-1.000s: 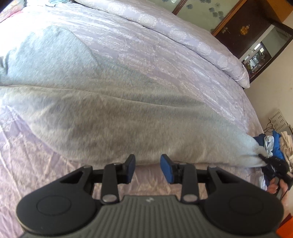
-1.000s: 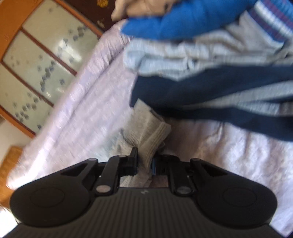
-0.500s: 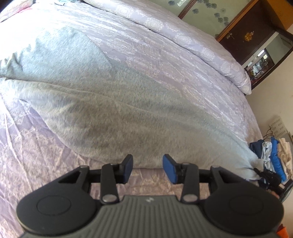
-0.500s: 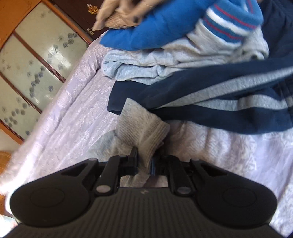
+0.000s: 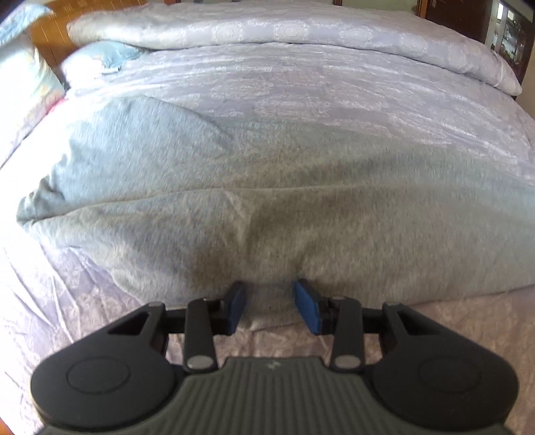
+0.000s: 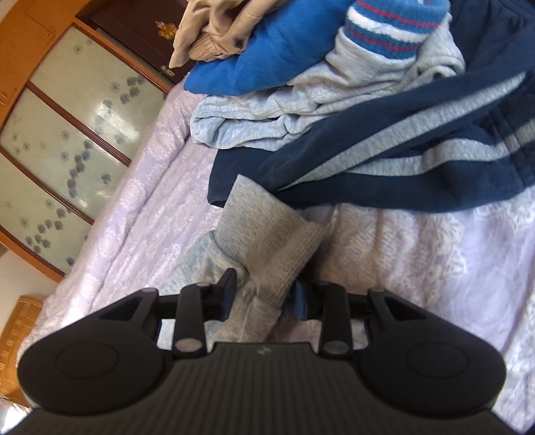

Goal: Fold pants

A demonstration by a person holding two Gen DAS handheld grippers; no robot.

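Note:
Grey pants [image 5: 267, 200] lie spread flat across the lilac bedspread [image 5: 301, 83], one leg folded over the other. My left gripper [image 5: 271, 301] is open at their near edge. A bit of the hem lies between its blue pads [image 5: 306, 308], which do not press on it. In the right wrist view the ribbed grey cuff [image 6: 267, 234] of a pant leg sits between the fingers of my right gripper [image 6: 264, 289]. Its jaws are opening, and a gap shows between the cuff and the right pad.
A pile of clothes lies just beyond the cuff: a navy garment with grey stripes [image 6: 384, 167], a pale blue one [image 6: 267, 117], a bright blue one [image 6: 267, 60] and a beige one [image 6: 214, 30]. A rolled duvet [image 5: 267, 30] and pillow [image 5: 20, 77] lie far off. A glass-paned wardrobe [image 6: 67, 134] stands beside the bed.
The left gripper swung round to face the pants squarely and moved down to their near edge. The right gripper's jaws, shut on the cuff before, have spread apart.

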